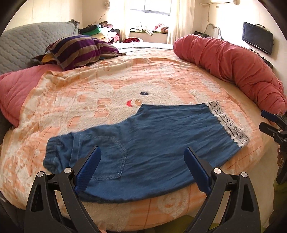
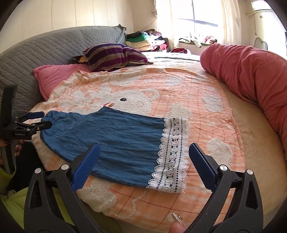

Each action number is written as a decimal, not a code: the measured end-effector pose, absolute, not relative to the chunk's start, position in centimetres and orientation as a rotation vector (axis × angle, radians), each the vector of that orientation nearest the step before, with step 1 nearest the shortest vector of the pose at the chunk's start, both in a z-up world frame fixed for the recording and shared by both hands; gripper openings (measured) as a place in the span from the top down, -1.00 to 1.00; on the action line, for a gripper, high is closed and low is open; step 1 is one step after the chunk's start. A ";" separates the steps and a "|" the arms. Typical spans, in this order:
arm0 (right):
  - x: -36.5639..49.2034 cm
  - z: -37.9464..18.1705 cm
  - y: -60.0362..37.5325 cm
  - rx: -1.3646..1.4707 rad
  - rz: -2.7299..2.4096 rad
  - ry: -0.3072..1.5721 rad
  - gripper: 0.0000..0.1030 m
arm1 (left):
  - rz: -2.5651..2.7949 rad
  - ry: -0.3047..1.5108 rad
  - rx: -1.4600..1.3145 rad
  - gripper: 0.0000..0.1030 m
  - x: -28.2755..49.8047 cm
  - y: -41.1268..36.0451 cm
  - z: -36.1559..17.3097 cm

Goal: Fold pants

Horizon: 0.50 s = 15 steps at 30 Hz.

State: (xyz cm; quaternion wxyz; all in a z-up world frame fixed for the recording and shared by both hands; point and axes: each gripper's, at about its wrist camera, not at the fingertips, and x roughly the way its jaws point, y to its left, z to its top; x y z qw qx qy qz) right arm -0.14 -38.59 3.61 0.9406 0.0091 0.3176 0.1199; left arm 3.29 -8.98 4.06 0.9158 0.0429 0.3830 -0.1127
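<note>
sunlit bedroom, with a wide bed whose orange and cream blanket [image 1: 111,100] carries a bear pattern and fills most of both views. on it, in the lower centre of each frame, lie the blue pants [image 1: 143,143], folded flat leg over leg into one broad panel. their gathered waistband sits at the lower left in the left wrist view, a stitched pocket just beside it, and the white lace hem [image 2: 172,152] runs down the right end of the cloth, lying flat on the blanket.

left gripper [image 1: 142,170] hovers at the bottom of its own view over the near edge of the pants, its blue-padded fingers spread wide apart with nothing between them. in the right wrist view it shows at the left edge, near the waistband. right gripper [image 2: 143,166] hangs at the bottom of its view above the hem end, fingers likewise spread wide and empty; it also appears at the right edge of the left wrist view.

further out, a striped purple and tan pillow [image 1: 80,50] rests at the upper left, on a pink quilt [image 2: 53,77], before a grey quilted headboard [image 2: 44,48]. a long red rolled duvet [image 1: 233,68] curves along the right side. a bright window [image 1: 157,7] stands at the top, and a dark screen [image 1: 257,40] hangs on the wall at the upper right.
</note>
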 end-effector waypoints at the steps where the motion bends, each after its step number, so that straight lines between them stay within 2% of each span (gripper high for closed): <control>1: -0.1 3.6 -38.8 0.022 0.243 0.647 -0.82 | -0.238 0.786 0.092 -0.80 3.5 -9.4 4.2; 15: 0.4 1.8 -40.8 0.046 0.218 0.656 -0.82 | -0.298 0.813 0.141 -0.80 6.7 -14.2 3.9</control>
